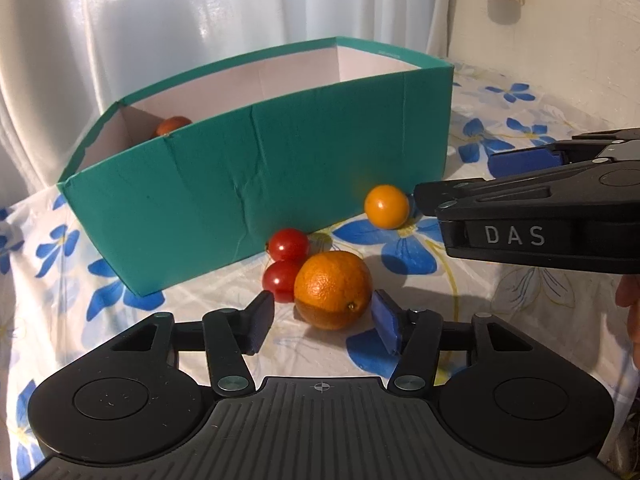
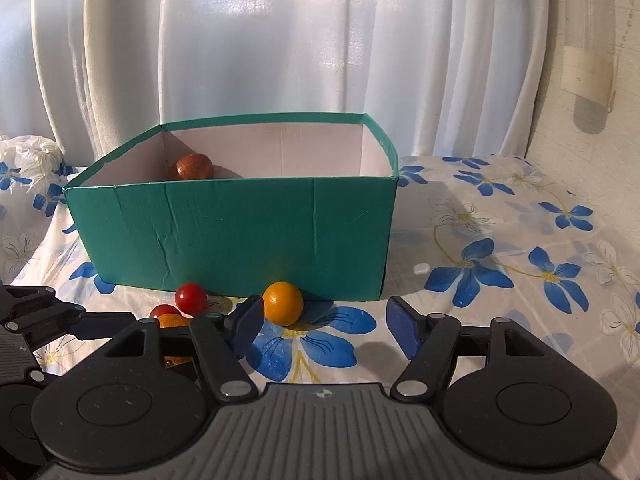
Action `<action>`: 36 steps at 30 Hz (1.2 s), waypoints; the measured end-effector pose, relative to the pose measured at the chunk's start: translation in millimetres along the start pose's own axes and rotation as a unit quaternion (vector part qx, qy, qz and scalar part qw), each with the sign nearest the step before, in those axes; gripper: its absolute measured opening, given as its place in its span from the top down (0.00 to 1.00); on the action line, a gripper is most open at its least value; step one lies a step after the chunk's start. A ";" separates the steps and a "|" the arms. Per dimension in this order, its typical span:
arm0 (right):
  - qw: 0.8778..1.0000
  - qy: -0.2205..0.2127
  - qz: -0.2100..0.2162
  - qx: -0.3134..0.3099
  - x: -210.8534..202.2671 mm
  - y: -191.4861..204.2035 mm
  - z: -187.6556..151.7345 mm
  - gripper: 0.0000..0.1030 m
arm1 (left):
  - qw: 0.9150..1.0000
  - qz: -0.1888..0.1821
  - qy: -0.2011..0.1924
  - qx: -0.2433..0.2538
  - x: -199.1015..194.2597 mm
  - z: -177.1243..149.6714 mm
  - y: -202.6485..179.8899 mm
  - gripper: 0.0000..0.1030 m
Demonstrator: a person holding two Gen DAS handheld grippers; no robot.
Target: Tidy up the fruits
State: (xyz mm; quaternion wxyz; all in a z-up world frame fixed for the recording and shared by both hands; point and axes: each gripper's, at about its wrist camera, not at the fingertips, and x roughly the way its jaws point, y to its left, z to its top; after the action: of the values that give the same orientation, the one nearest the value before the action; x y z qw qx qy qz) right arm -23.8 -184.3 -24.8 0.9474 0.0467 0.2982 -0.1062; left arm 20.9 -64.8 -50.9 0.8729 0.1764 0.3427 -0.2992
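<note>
A big orange (image 1: 332,290) lies on the flowered cloth between the fingers of my left gripper (image 1: 324,301). The jaws stand open: the right pad (image 1: 385,324) is close to the peel, the left pad (image 1: 262,320) is apart from it. Two red cherry tomatoes (image 1: 288,244) (image 1: 280,280) sit just behind the orange, against the teal box (image 1: 256,184). A small yellow-orange fruit (image 2: 283,303) rests by the box wall, just ahead of my right gripper (image 2: 326,314), which is open and empty. One reddish-brown fruit (image 2: 194,167) lies inside the box (image 2: 240,232).
A white curtain (image 2: 280,40) hangs behind the box. A crumpled white bag (image 2: 32,152) lies at the far left. The flowered cloth (image 2: 520,240) stretches right of the box. A person's hand (image 1: 630,320) shows at the right edge of the left wrist view.
</note>
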 end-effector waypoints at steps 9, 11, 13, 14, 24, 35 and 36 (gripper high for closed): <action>0.999 0.032 0.034 -0.027 39.4 13.0 1.3 0.51 | 1.000 -0.011 0.015 -0.002 12.3 2.1 1.6 0.52; 0.998 0.038 0.039 -0.031 48.9 14.3 2.1 0.57 | 1.000 -0.012 0.015 -0.002 14.1 3.6 1.8 0.50; 0.997 0.045 0.045 -0.031 56.2 15.4 2.5 0.63 | 1.000 -0.012 0.014 -0.001 15.8 4.6 2.8 0.48; 0.997 0.047 0.050 -0.033 59.3 16.1 2.3 0.65 | 1.000 -0.014 0.014 -0.003 16.5 5.0 3.4 0.46; 0.997 0.041 0.051 -0.027 49.5 17.4 -2.8 0.70 | 0.999 -0.038 0.006 -0.009 17.0 3.2 9.2 0.56; 1.000 0.025 0.013 0.006 11.7 5.6 0.5 0.70 | 0.999 -0.038 -0.022 0.002 -19.6 5.3 12.2 0.57; 1.000 0.022 0.013 0.006 7.6 5.9 2.3 0.70 | 0.999 -0.037 -0.027 -0.004 -25.7 7.1 15.0 0.57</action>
State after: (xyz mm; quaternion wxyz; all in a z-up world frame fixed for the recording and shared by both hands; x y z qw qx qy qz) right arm -15.1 -180.2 -27.1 0.9416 0.0586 0.3178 -0.0951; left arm 18.9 -46.7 -26.2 0.8706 0.1524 0.3268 -0.3348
